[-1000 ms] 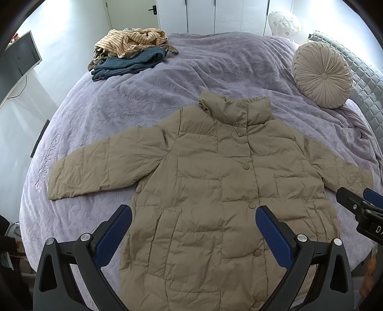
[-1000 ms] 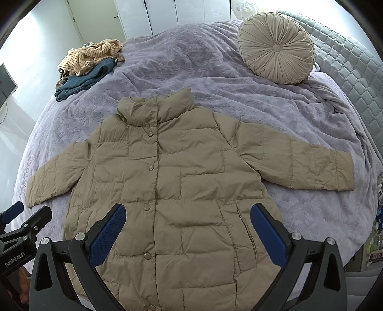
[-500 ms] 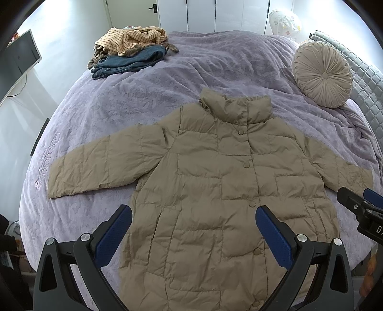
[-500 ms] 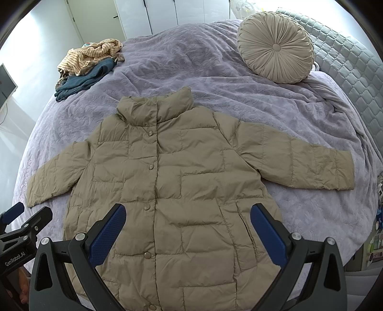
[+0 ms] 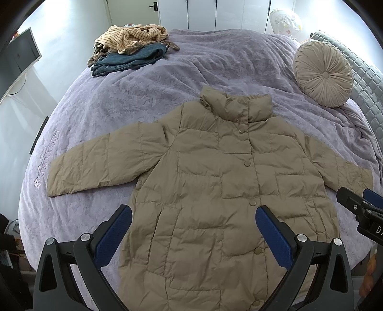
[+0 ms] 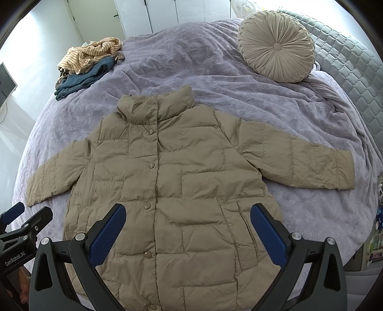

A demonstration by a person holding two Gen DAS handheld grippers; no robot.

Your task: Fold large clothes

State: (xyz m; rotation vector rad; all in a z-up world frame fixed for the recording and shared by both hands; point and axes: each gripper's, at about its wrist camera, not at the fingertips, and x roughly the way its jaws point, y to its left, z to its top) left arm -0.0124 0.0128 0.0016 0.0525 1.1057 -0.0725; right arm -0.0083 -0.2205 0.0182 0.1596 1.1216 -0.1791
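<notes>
A tan quilted puffer jacket (image 5: 215, 181) (image 6: 167, 181) lies flat on the purple bedspread (image 5: 143, 91), front up, buttoned, collar away from me and both sleeves spread out sideways. My left gripper (image 5: 194, 222) hovers open above the jacket's lower left part, nothing between its blue pads. My right gripper (image 6: 188, 220) hangs open over the lower right part, also holding nothing. Each gripper shows at the edge of the other's view: the right gripper (image 5: 359, 205) and the left gripper (image 6: 21, 220).
A round beige pleated cushion (image 5: 323, 74) (image 6: 275, 47) rests at the far right by a grey quilted headboard (image 6: 354, 62). A pile of striped and blue clothes (image 5: 129, 50) (image 6: 88, 64) sits at the far left. White closet doors (image 5: 215, 14) stand behind the bed.
</notes>
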